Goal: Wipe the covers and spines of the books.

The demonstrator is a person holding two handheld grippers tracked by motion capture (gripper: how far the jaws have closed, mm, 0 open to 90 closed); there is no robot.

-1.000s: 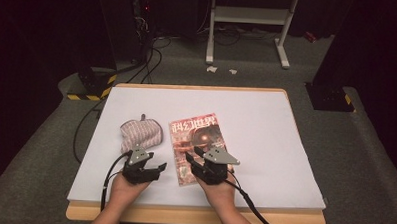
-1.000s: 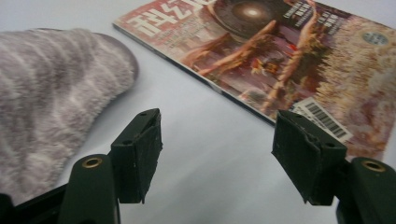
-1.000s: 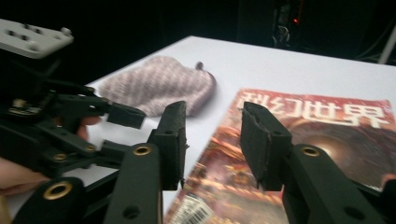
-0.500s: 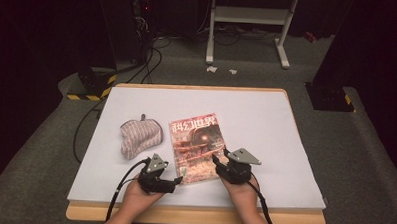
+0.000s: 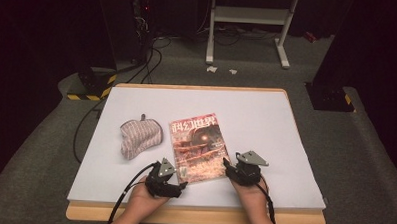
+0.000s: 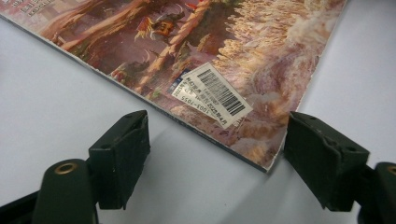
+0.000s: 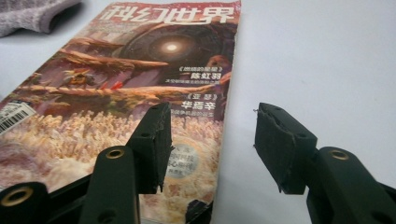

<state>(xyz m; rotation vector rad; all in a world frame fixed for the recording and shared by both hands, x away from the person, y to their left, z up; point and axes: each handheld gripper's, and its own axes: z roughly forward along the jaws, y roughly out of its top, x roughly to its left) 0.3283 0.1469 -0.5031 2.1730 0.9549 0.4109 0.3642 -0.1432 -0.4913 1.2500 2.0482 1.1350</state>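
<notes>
The magazine (image 5: 199, 147) is lying flat on the white table (image 5: 266, 124), and its near edge is sitting between the two claws. The left gripper (image 5: 176, 184) is standing wide with nothing between its jaws, the near left corner of the magazine just ahead of them. The right gripper (image 5: 226, 167) has just been opening its jaws; they are pressing on nothing, one over the cover's right edge, while the striped grey pouch (image 5: 139, 137) is resting beyond the left gripper.
</notes>
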